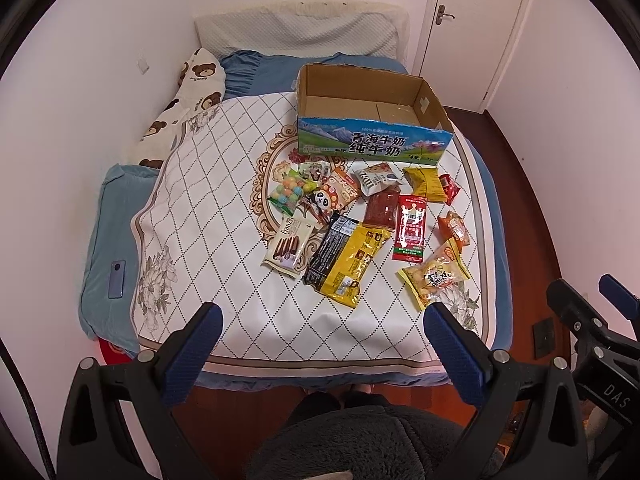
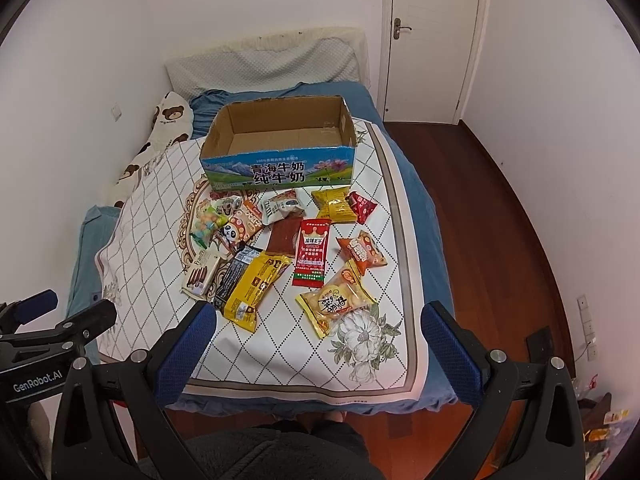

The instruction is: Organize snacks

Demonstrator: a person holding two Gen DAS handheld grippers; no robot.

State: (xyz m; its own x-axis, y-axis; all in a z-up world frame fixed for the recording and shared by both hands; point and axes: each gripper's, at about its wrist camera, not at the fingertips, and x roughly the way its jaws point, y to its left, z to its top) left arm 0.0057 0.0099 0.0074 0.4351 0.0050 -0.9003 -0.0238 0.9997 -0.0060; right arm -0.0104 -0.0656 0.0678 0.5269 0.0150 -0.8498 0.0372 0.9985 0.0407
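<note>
Both the left gripper [image 1: 322,314] and right gripper [image 2: 318,312] hold nothing, fingers spread wide; beyond their tips lie scattered snacks [image 1: 360,220], then a cardboard box [image 2: 280,168]

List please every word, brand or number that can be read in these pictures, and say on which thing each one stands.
"青海牛奶 纯牛奶": front of the cardboard box.
"GenRobot.AI": body of the left gripper, seen in the right wrist view.
"DAS": body of the right gripper, seen in the left wrist view.
Small line atop the box front: too blurred.
Snack packets: print too small or blurred to read surely.
</note>
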